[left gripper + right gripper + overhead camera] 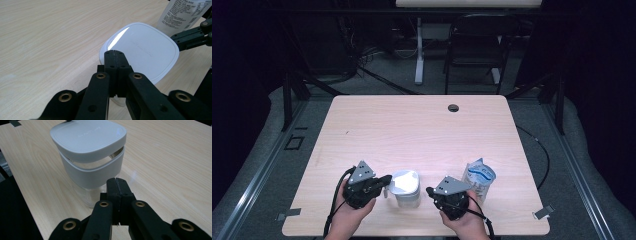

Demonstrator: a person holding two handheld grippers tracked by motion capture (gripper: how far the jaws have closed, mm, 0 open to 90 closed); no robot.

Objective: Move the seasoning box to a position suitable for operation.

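A clear jar [405,188] with a white collar and a white rounded-square lid [87,137] stands near the table's front edge, between both grippers. The lid sits slightly lifted, with a gap above the collar [95,173]. My left gripper [386,179] is shut with nothing in it, its tips just left of the lid [145,47]. In the left gripper view the closed tips [115,52] overlap the lid's near edge. My right gripper [430,191] is shut and empty, just right of the jar. Its tips [116,180] lie close to the jar's clear base.
A white and blue refill pouch [479,177] lies right of the jar, behind the right hand; its printed label [185,12] is seen past the lid. A cable hole [453,107] sits at the table's far edge. A chair [477,45] stands beyond the table.
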